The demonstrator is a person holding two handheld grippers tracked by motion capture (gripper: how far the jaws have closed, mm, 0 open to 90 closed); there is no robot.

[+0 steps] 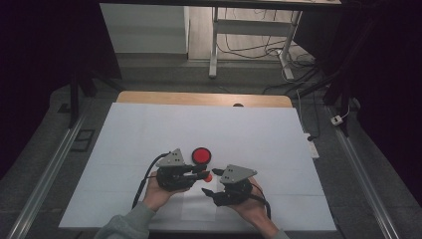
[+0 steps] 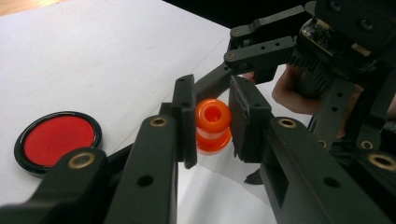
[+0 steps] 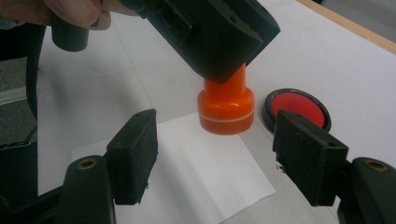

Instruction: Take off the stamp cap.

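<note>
I'm clamping the orange stamp (image 2: pixel 213 125) in my left hand-held gripper (image 1: pixel 199 174), lifted above the tabletop (image 1: pixel 149 129), long axis pointing towards my right hand-held gripper (image 3: pixel 215 154), whose jaws are standing apart just beside it.

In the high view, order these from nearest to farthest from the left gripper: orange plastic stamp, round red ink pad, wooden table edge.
1. Orange plastic stamp, clamped in the left gripper.
2. Round red ink pad, just beyond it.
3. Wooden table edge, far side.
</note>
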